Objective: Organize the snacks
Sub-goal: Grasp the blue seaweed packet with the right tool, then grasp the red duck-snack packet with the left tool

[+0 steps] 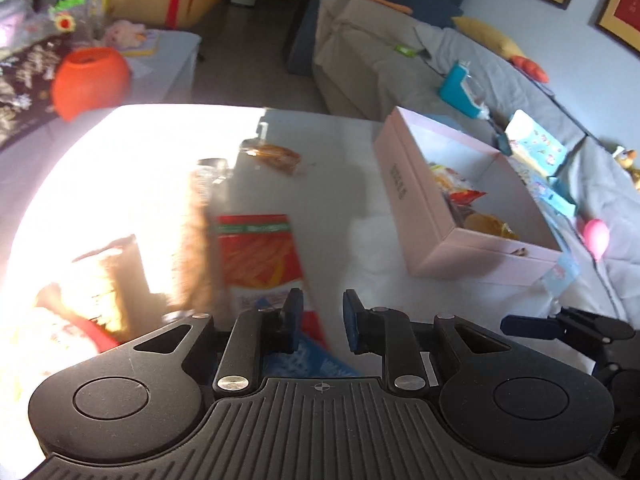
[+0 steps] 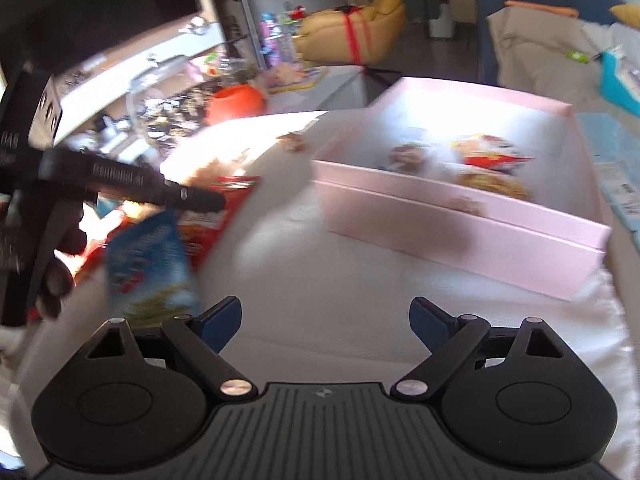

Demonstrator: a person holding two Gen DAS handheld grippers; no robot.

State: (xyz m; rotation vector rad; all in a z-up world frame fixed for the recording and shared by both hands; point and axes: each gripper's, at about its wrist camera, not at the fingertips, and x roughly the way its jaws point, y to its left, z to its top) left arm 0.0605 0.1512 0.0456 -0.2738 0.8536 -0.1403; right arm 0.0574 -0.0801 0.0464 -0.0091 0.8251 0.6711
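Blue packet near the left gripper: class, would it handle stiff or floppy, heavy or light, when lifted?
Probably floppy: the blue packet looks like thin film, and it appears to dangle, tilted, from the closed left gripper. Likely light, since a narrow pinch at its top seems to carry it. Film like that may slip.

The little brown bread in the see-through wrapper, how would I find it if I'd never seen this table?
Start at the big open pink cardboard box on the white table. Look past its near left corner towards the table's far side: the small brown bread in a clear wrapper lies alone there. Unlike the red-and-green carrot-picture packet, it is plain brown with no printing.
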